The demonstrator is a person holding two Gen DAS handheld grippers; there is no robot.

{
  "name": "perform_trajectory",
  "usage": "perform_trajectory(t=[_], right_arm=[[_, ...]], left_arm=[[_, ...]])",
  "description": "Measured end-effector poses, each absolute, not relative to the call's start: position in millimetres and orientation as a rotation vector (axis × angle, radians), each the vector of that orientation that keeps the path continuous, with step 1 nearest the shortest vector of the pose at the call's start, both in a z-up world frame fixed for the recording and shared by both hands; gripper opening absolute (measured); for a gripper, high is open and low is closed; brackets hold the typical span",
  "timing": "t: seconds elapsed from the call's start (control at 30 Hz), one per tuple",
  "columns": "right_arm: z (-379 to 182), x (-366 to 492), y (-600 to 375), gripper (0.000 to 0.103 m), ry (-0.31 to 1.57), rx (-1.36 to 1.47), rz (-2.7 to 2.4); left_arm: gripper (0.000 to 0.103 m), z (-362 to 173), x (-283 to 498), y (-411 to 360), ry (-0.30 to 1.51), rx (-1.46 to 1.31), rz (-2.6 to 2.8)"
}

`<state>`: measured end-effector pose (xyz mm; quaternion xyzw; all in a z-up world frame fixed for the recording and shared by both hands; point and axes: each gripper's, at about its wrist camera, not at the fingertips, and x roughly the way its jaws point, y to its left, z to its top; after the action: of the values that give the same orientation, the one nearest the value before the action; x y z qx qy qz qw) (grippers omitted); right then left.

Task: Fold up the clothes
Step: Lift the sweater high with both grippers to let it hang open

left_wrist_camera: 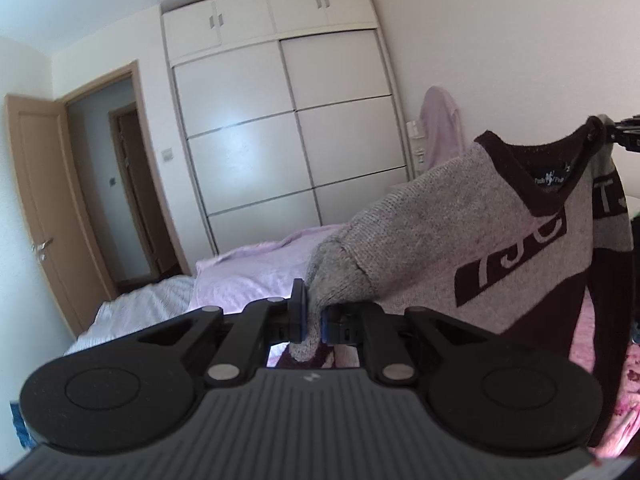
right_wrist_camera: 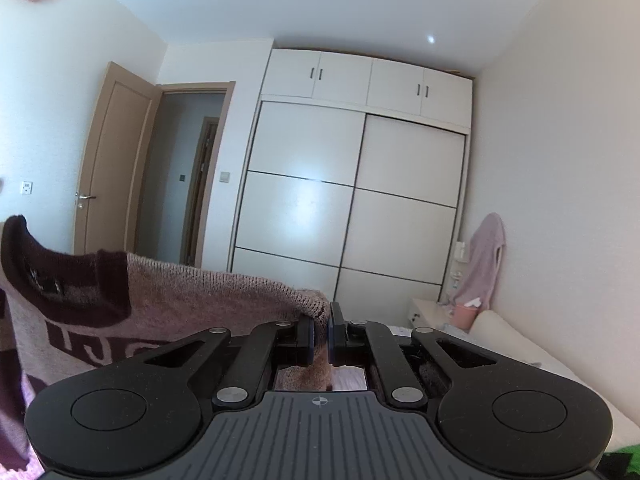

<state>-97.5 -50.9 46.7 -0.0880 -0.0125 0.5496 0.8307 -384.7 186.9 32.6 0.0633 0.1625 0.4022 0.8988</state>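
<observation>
Left gripper (left_wrist_camera: 316, 316): jaws pressed together on knit fabric, pinching the grey shoulder edge of the sweater (left_wrist_camera: 480, 216); a fold of grey knit hangs down between the pads and below them. From this grip the garment stretches away to the right and upward, held clear of the bed (left_wrist_camera: 248, 276), which lies ahead of and below the gripper under a pale lilac cover. The sweater is grey across the chest with a dark maroon V-neck collar, maroon lettering bands and a maroon lower body; a small label shows inside the collar. At the far right of the left wrist view, the opposite shoulder of the garment meets a black mechanism, partly cut off by the frame edge. Right gripper (right_wrist_camera: 320, 336): jaws closed to a narrow slit, clamping the knit edge of the sweater (right_wrist_camera: 160, 304); the fabric runs off to the left of the gripper, its collar standing up at the left edge of that view. The garment thus hangs spread between the two grippers, suspended by both shoulders. Ahead of both grippers stands a white wardrobe (right_wrist_camera: 352, 200) with sliding doors and upper cabinets; left of it, an open brown door (right_wrist_camera: 116, 160). To the right of the wardrobe a pale pink garment (right_wrist_camera: 486, 260) hangs against the wall.
</observation>
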Motion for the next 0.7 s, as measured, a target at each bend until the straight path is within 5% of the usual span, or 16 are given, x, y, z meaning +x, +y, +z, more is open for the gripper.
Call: perform_trajectory(t=[0.4,0.5,0.53,0.63,0.7], right_arm=[[13,-16,75,0.002,0.142,-0.36,1.155],[-27,33,163,0.004,0.303,-0.48,1.119],[-44,49,194,0.008,0.358,-0.534,1.096],[-88,83,252,0.052,0.477,-0.636,1.075],[-110,100,266,0.055,0.587,-0.597,1.095]], left_arm=[[0.008,2,-275,325,0.531,0.009,0.807],[0.024,-31,-209,407,0.613,-0.099,0.819],[0.035,-46,-188,432,0.653,-0.116,0.841],[0.044,-95,-147,484,0.757,-0.168,0.892],[0.044,-124,-145,497,0.795,-0.222,0.923]])
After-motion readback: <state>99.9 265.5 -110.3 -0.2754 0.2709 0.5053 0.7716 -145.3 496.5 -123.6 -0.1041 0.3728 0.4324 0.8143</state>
